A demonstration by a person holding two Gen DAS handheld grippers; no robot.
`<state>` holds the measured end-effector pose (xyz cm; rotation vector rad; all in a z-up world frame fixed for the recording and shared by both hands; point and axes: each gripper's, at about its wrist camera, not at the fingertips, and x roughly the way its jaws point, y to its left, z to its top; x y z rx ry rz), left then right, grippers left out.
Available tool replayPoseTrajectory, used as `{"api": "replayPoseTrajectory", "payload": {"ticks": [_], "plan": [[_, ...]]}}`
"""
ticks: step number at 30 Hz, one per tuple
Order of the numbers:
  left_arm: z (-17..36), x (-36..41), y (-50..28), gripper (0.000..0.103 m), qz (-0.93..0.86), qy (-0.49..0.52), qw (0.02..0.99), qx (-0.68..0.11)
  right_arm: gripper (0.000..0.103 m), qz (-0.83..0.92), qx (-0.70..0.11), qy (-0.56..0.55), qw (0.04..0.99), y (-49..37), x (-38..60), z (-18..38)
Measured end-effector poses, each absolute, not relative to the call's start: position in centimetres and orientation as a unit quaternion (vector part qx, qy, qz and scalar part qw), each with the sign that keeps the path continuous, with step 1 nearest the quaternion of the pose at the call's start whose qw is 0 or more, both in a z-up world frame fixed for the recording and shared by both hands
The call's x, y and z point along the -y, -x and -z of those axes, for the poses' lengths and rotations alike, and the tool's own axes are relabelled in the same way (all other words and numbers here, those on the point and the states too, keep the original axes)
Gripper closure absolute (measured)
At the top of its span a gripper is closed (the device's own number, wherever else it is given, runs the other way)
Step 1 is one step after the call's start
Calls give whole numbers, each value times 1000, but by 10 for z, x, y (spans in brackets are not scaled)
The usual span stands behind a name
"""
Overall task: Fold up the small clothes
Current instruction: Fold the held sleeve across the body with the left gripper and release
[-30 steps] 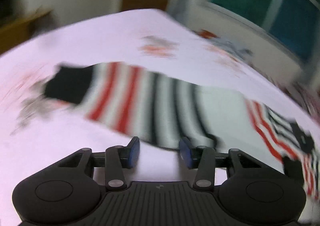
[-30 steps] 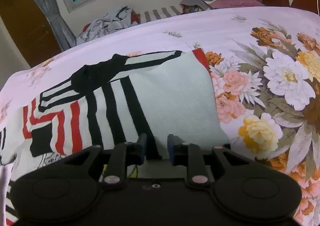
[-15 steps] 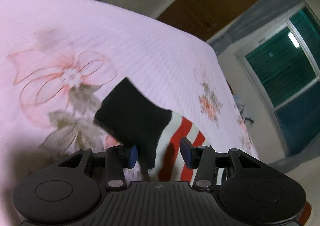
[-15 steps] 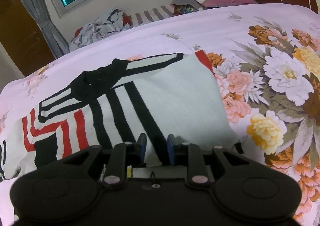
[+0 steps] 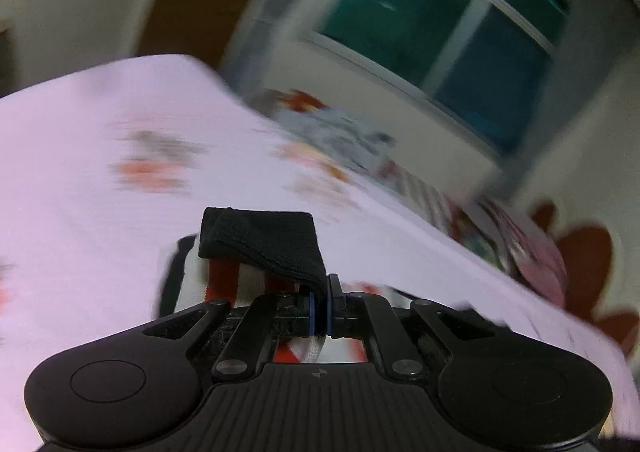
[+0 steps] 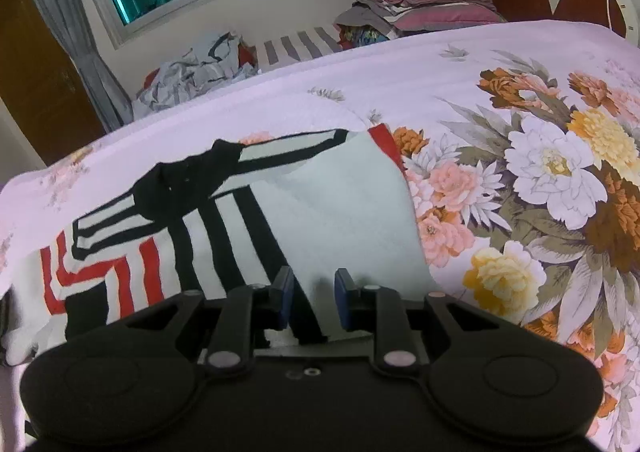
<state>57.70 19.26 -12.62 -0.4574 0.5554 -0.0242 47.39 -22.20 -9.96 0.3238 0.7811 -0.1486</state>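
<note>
Bedspread (image 6: 460, 64): sweater (image 6: 340, 212) spread; left view, cuff (image 5: 260, 244) pinched.

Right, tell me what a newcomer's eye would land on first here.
The black ribbed knit cuff pinched in the shut left tool stands out. Next, the white sweater with black and red stripes spread on the pink floral bedsheet, its near edge between the right tool's fingers.

A ribbed black knit cuff (image 5: 260, 248) of the striped sweater (image 6: 328, 220), soft matt cloth, is seen. The bedsheet (image 6: 460, 64) is woven cotton-like cloth, finely ribbed and flower-printed. Both tools, left tool (image 5: 319, 312) and right tool (image 6: 314, 302), are moulded in matt black plastic, with blue rubbery pads (image 6: 342, 300) and dull metal rivets (image 6: 394, 358).
</note>
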Motion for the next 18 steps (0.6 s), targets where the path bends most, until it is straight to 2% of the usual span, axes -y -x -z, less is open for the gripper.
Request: {"api": "replayPoseTrajectory", "payload": {"ticks": [10,18], "plan": [[115,-27,-619,99,130,100,927,-337,80,50,-368,-188,909,-470,245,100],[121,66,-586,99,181,26,912,-367,80,45,-365,-210,906,-466,271,106]]}}
